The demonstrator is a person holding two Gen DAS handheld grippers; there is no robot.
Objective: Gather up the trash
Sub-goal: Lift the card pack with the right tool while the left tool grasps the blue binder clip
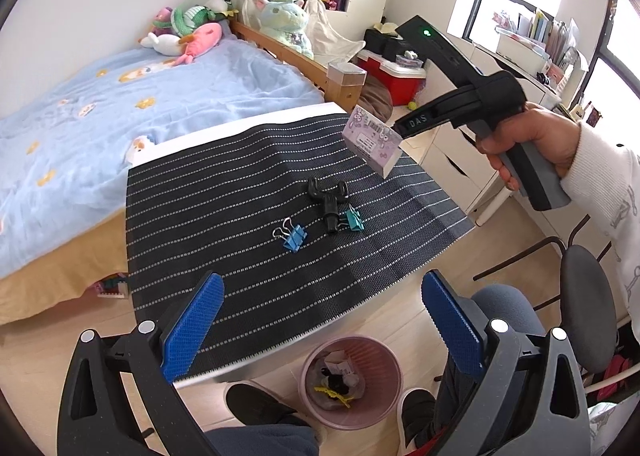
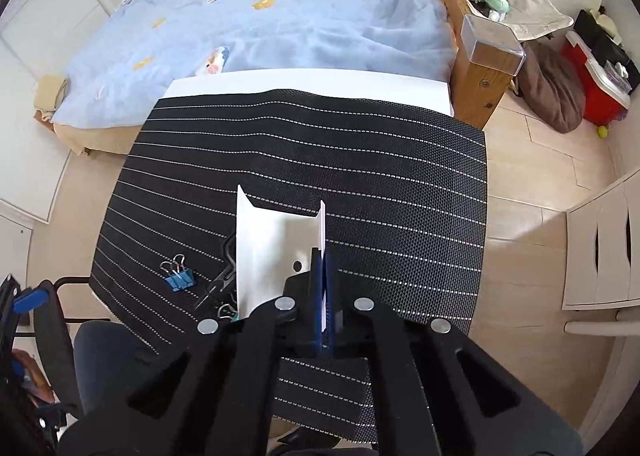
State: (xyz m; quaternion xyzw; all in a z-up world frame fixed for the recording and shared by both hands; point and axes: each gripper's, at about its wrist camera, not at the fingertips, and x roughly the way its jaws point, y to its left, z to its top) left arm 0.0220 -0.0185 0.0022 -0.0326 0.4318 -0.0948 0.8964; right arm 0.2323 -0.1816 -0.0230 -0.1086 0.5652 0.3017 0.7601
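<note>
My right gripper (image 1: 394, 132) (image 2: 322, 272) is shut on a small paper box (image 1: 372, 140) (image 2: 276, 252), purple-printed outside and white inside, pinching one side flap and holding it above the black striped mat (image 1: 240, 195) (image 2: 360, 175). On the mat lie a blue binder clip (image 1: 291, 236) (image 2: 179, 276), a teal binder clip (image 1: 353, 219) and a black forked plastic piece (image 1: 330, 201). My left gripper (image 1: 322, 332) stands open and empty over the mat's near edge. Below it on the floor is a pink trash bin (image 1: 320, 412) holding some scraps.
The mat covers a white table (image 2: 320, 81) that butts against a bed with a blue cover (image 1: 120, 103). A person's legs and shoes (image 1: 256, 402) flank the bin. A dark chair (image 1: 582, 296) is at the right, white drawers (image 2: 600, 248) beyond it.
</note>
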